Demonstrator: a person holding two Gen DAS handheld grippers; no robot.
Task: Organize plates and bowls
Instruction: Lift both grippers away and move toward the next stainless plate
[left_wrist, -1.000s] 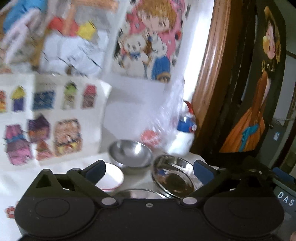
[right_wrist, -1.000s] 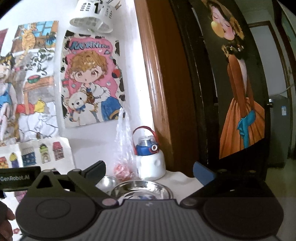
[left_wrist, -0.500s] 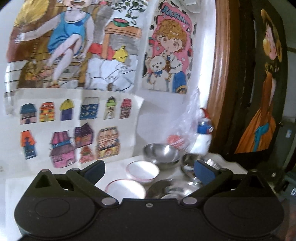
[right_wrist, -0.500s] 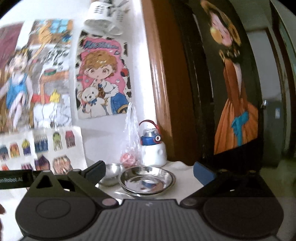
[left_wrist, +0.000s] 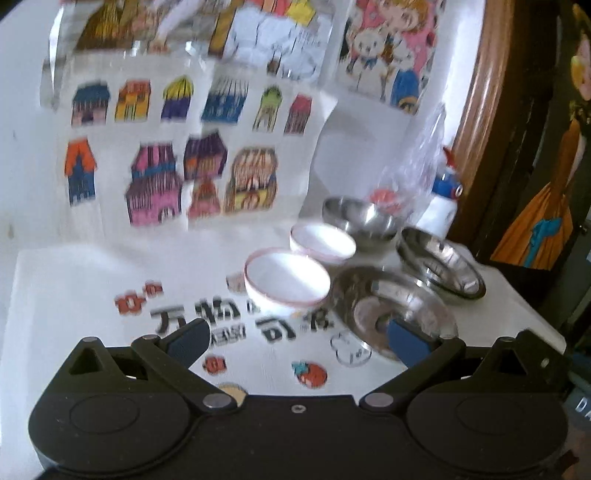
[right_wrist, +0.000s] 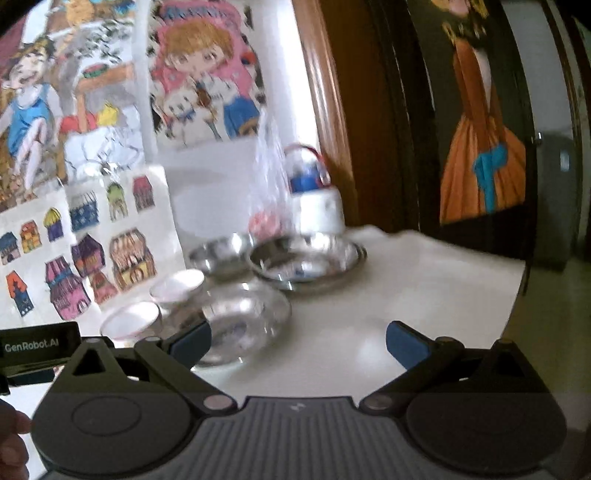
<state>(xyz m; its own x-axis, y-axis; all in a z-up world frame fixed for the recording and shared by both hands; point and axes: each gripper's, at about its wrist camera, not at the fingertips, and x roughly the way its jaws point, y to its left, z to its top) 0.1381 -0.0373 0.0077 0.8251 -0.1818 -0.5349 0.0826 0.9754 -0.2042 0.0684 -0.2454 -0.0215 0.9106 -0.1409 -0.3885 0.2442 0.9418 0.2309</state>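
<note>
Two white bowls with pink rims sit on the white table: a near bowl (left_wrist: 286, 282) (right_wrist: 129, 319) and a far bowl (left_wrist: 322, 243) (right_wrist: 177, 282). Behind them stands a steel bowl (left_wrist: 360, 221) (right_wrist: 218, 253). To their right lie a near steel plate (left_wrist: 391, 314) (right_wrist: 240, 325) and a far steel plate (left_wrist: 441, 267) (right_wrist: 306, 264). My left gripper (left_wrist: 295, 341) is open and empty, just short of the near bowl and near plate. My right gripper (right_wrist: 297, 341) is open and empty above the table, right of the near plate.
A white bottle with a blue and red lid (right_wrist: 314, 195) (left_wrist: 443, 199) and a clear plastic bag (right_wrist: 267, 184) stand at the back by the wooden door frame (right_wrist: 332, 110). Drawings cover the wall (left_wrist: 166, 147). The table's right edge (right_wrist: 517, 280) drops off.
Both cameras have tilted down toward the table. The dishes now show in full, closer to both grippers. Both grippers stay open.
</note>
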